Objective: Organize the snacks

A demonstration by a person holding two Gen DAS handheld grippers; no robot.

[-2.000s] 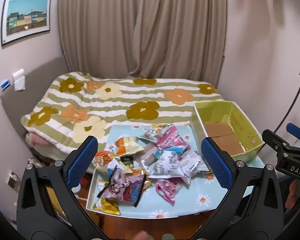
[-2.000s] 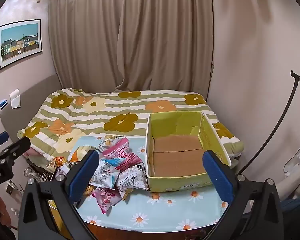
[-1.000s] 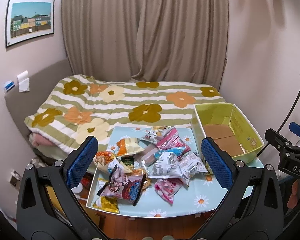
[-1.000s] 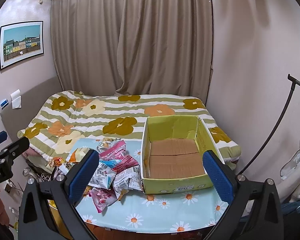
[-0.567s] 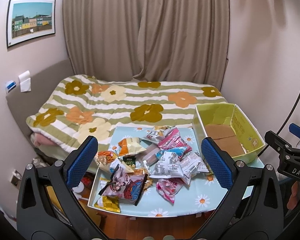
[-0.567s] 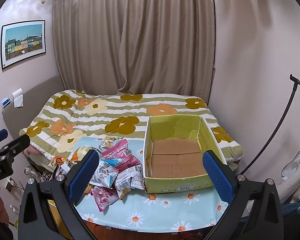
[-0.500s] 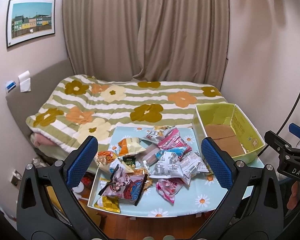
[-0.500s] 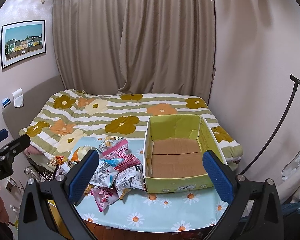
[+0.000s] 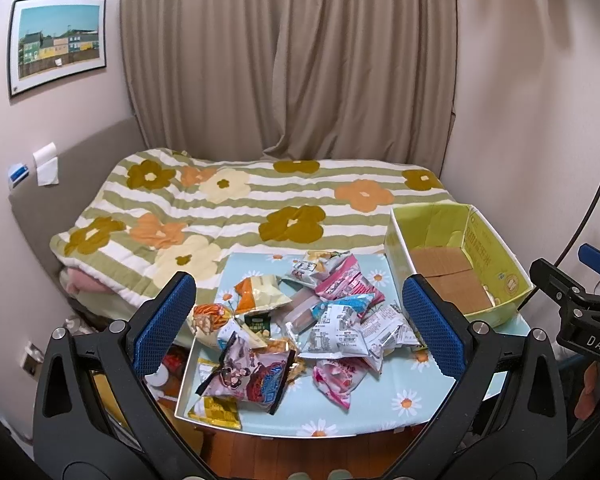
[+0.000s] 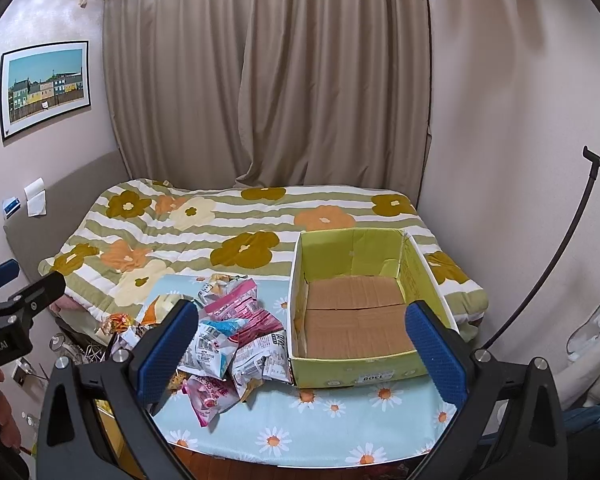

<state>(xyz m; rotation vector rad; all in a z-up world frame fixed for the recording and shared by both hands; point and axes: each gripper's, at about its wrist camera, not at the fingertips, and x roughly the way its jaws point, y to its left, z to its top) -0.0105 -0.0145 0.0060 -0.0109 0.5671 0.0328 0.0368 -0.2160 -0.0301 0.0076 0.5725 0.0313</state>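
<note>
Crinkly foil snack packets (image 9: 324, 320) are lying heaped on the daisy-print table (image 10: 340, 432), left of the empty green box (image 10: 360, 312). Left gripper (image 9: 296, 320) is facing the pile squarely, so nearer; right gripper (image 10: 300, 344) is facing the box. Both jaws are spread wide, holding nothing.

Both the left gripper (image 9: 300, 326) and the right gripper (image 10: 302, 344) are hovering with jaws spread wide, holding nothing.
</note>
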